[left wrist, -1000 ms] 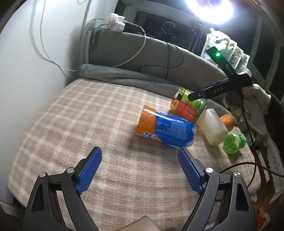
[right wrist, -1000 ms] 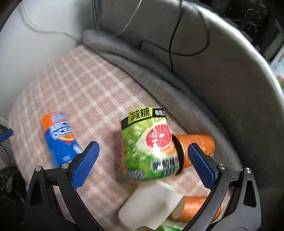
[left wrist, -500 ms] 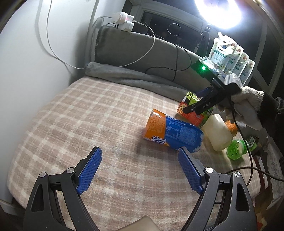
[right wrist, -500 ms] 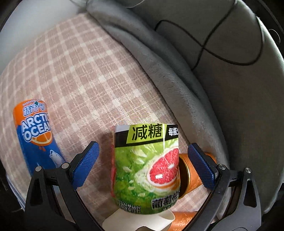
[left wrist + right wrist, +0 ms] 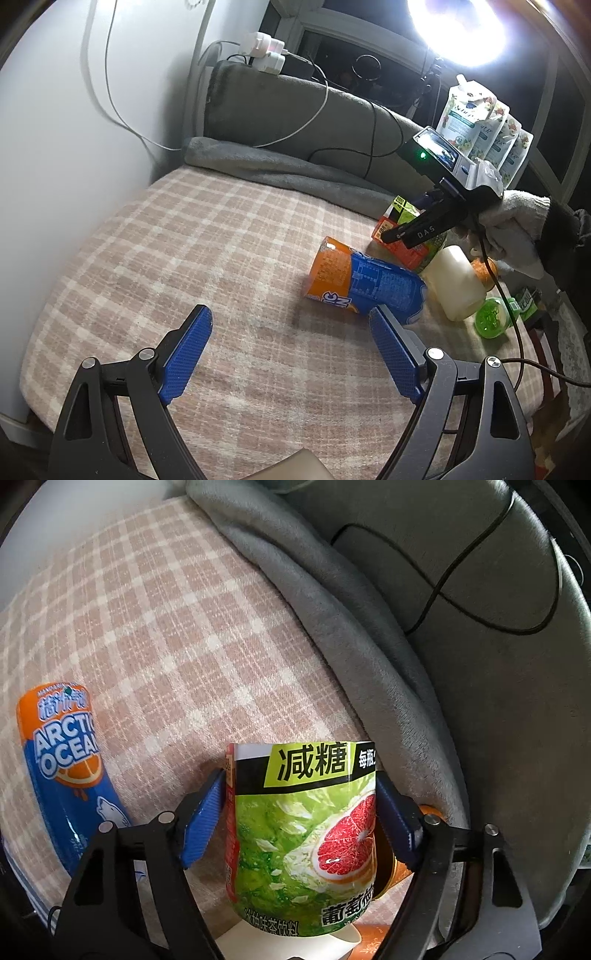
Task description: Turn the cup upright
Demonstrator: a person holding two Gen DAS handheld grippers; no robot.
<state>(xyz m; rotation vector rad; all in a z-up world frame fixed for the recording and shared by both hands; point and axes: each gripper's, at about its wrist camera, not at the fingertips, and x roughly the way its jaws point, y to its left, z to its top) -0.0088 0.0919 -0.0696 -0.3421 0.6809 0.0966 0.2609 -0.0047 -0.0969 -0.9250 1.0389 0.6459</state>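
Observation:
A green cup with a grapefruit print (image 5: 303, 834) lies on its side on the checked blanket (image 5: 166, 627). My right gripper (image 5: 299, 786) has its blue pads pressed on the cup's two sides. In the left wrist view that cup (image 5: 406, 254) shows partly under the right gripper (image 5: 395, 230), held by a gloved hand (image 5: 517, 229). A blue and orange Arctic Ocean cup (image 5: 365, 284) lies on its side just beyond my left gripper's right finger. My left gripper (image 5: 288, 317) hovers open over the blanket, holding nothing.
A white plastic bottle (image 5: 456, 284), orange cups (image 5: 484, 269) and a green lidded item (image 5: 493, 317) crowd the blanket's right edge. A grey folded blanket (image 5: 280, 170) and padded backrest with cables run along the back. A wall stands at left.
My right gripper moved forward around the green cup and its fingers came in onto the cup's sides. The left gripper stayed open, its view shifting slightly left.

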